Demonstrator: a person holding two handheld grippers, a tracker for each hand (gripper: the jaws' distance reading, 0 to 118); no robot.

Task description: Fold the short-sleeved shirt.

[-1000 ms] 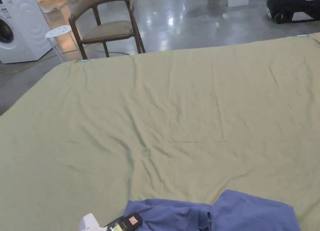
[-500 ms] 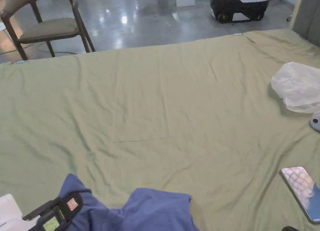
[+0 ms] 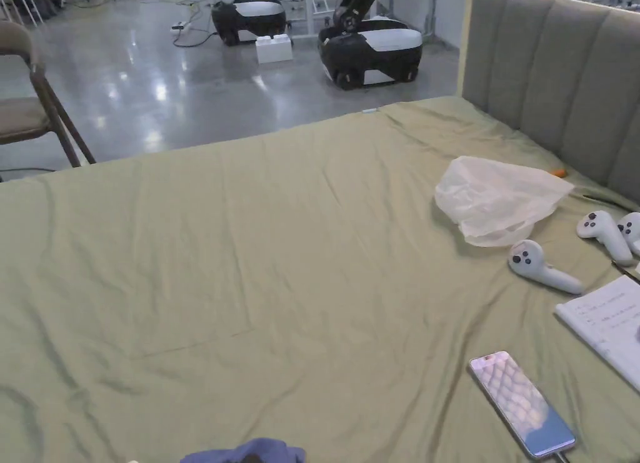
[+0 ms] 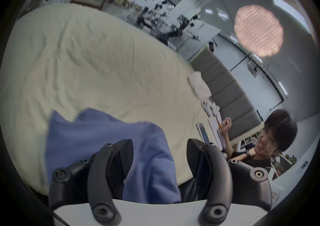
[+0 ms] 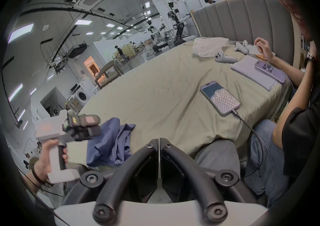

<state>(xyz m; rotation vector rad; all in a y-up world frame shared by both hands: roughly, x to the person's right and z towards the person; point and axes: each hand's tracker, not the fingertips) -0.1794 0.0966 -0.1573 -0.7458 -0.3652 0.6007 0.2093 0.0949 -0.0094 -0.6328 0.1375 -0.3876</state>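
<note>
The blue short-sleeved shirt (image 5: 110, 143) lies crumpled in a heap at the near edge of the green bed sheet (image 5: 164, 94); its top shows as a sliver (image 3: 250, 450) at the bottom of the head view. My left gripper (image 4: 159, 145) is open, low over the shirt (image 4: 103, 136), with blue cloth lying between its spread jaws and neither jaw pressing on it. In the right gripper view a hand holds that left gripper (image 5: 95, 126) against the heap's left side. My right gripper (image 5: 158, 139) is shut on nothing, off the bed's near edge to the right of the shirt.
To the right on the sheet lie a phone (image 3: 522, 403) on a cable, a notebook (image 3: 606, 326), white controllers (image 3: 542, 268) and a plastic bag (image 3: 497, 198). A seated person (image 5: 270, 152) is at the bed's right corner. A padded headboard (image 3: 556, 70) stands at the right, a chair (image 3: 28, 107) beyond the far edge.
The head camera has swung right and up, so the shirt has slid to the bottom edge and the left gripper has left that view. No move of the shirt itself can be made out.
</note>
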